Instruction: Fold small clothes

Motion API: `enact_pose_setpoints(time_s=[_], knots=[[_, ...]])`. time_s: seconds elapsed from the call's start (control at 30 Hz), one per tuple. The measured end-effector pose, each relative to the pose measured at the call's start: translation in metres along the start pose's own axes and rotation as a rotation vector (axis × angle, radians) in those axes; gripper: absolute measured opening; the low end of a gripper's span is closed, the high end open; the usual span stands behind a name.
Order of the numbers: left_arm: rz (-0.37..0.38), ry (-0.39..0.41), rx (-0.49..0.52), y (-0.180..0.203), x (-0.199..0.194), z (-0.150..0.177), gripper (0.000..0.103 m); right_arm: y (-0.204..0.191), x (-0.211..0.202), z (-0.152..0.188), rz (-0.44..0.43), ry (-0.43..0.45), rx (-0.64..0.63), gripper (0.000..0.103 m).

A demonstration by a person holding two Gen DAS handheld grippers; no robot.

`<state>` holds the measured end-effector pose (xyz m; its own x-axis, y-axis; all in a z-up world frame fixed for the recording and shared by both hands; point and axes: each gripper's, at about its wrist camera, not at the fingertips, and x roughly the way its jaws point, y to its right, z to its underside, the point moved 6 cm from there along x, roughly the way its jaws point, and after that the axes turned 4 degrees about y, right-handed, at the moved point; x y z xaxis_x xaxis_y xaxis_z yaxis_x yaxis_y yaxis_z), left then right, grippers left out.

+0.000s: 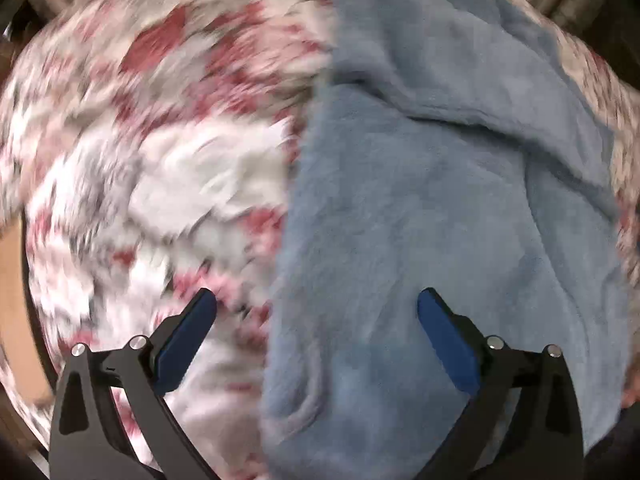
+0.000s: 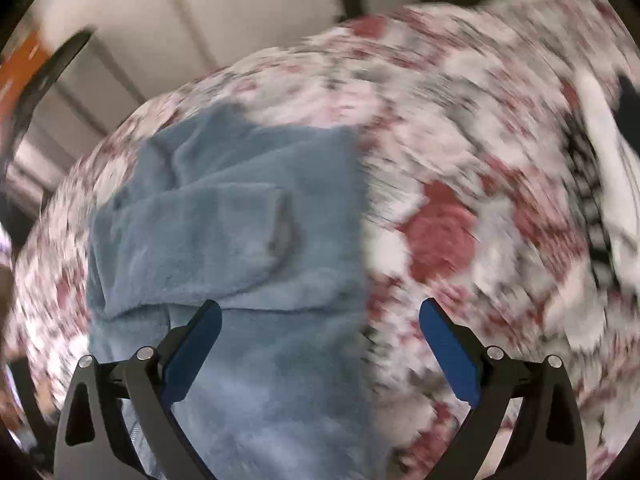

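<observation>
Left gripper (image 1: 316, 312) and right gripper (image 2: 320, 320) are both hanging spread wide over a blue fleece garment (image 1: 440, 220), gripping nothing.

Going left to right in the left wrist view, the red-and-white floral bedspread (image 1: 140, 160) is showing blurred, then the garment is lying on it, its straight edge running between the blue pads (image 1: 448, 344). In the right wrist view the garment (image 2: 240, 220) is lying left with a folded sleeve across it, the bedspread (image 2: 460, 220) blurring rightward.
</observation>
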<state>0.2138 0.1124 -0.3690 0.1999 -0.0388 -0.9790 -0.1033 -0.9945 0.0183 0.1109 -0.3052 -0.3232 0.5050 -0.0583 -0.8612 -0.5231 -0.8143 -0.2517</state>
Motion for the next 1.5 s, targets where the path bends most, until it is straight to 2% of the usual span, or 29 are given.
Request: enact_pose_setpoints(time_s=[0.03,0.1,0.2,0.3,0.37,0.47,0.5,0.6,0.7,0.77,0.83,0.87,0.9,0.97,1.0,1.03,1.13,1.2,1.3,1.5], knots=[[0.007,0.004,-0.033,-0.008,-0.005,0.001,0.098,0.007,-0.006,0.003,-0.015,-0.005,0.033,0.099],[-0.006,0.026,-0.021,-0.015,-0.021,0.004,0.098,0.014,-0.025,0.007,-0.035,0.008,0.053,0.099],[-0.09,0.093,0.092,-0.004,-0.045,0.016,0.098,0.01,-0.048,0.024,-0.076,0.0,-0.004,0.099],[-0.164,0.153,0.178,0.015,-0.068,0.035,0.098,0.01,-0.064,0.041,-0.044,-0.007,-0.071,0.099],[-0.199,0.186,0.209,0.034,-0.084,0.05,0.098,0.011,-0.073,0.055,-0.059,-0.027,-0.074,0.099],[-0.194,0.233,0.232,0.038,-0.108,0.06,0.098,0.012,-0.083,0.069,-0.102,-0.06,-0.037,0.099],[-0.185,0.243,0.233,0.05,-0.116,0.072,0.098,0.012,-0.086,0.071,-0.109,-0.064,-0.03,0.099],[-0.168,0.273,0.231,0.055,-0.131,0.082,0.098,0.01,-0.103,0.073,-0.098,-0.035,-0.056,0.099],[-0.166,0.287,0.234,0.059,-0.141,0.091,0.098,0.004,-0.131,0.064,-0.05,0.076,-0.127,0.099],[-0.182,0.296,0.242,0.06,-0.146,0.095,0.098,0.002,-0.175,0.055,-0.033,0.278,-0.147,0.099],[-0.184,0.304,0.239,0.059,-0.15,0.097,0.098,0.005,-0.208,0.051,-0.045,0.444,-0.141,0.1],[-0.175,0.3,0.235,0.058,-0.151,0.099,0.098,0.007,-0.216,0.051,-0.058,0.476,-0.135,0.1],[-0.176,0.297,0.233,0.058,-0.153,0.1,0.098,0.011,-0.215,0.052,-0.078,0.466,-0.12,0.1],[-0.19,0.304,0.226,0.056,-0.157,0.1,0.098,0.02,-0.189,0.055,-0.146,0.253,-0.053,0.1],[-0.18,0.307,0.22,0.056,-0.159,0.101,0.098,0.024,-0.178,0.058,-0.184,0.182,-0.019,0.1],[-0.159,0.304,0.212,0.057,-0.16,0.102,0.098,0.027,-0.171,0.062,-0.208,0.152,0.005,0.1],[-0.126,0.272,0.204,0.058,-0.151,0.105,0.098,0.021,-0.163,0.07,-0.193,0.155,-0.048,0.1],[-0.136,0.26,0.212,0.058,-0.144,0.104,0.098,0.016,-0.156,0.074,-0.205,0.125,-0.063,0.1],[-0.114,0.235,0.201,0.056,-0.134,0.101,0.098,0.015,-0.142,0.078,-0.179,0.09,-0.068,0.1],[-0.061,0.172,0.137,0.041,-0.111,0.089,0.098,0.025,-0.117,0.077,-0.246,0.017,0.019,0.1]])
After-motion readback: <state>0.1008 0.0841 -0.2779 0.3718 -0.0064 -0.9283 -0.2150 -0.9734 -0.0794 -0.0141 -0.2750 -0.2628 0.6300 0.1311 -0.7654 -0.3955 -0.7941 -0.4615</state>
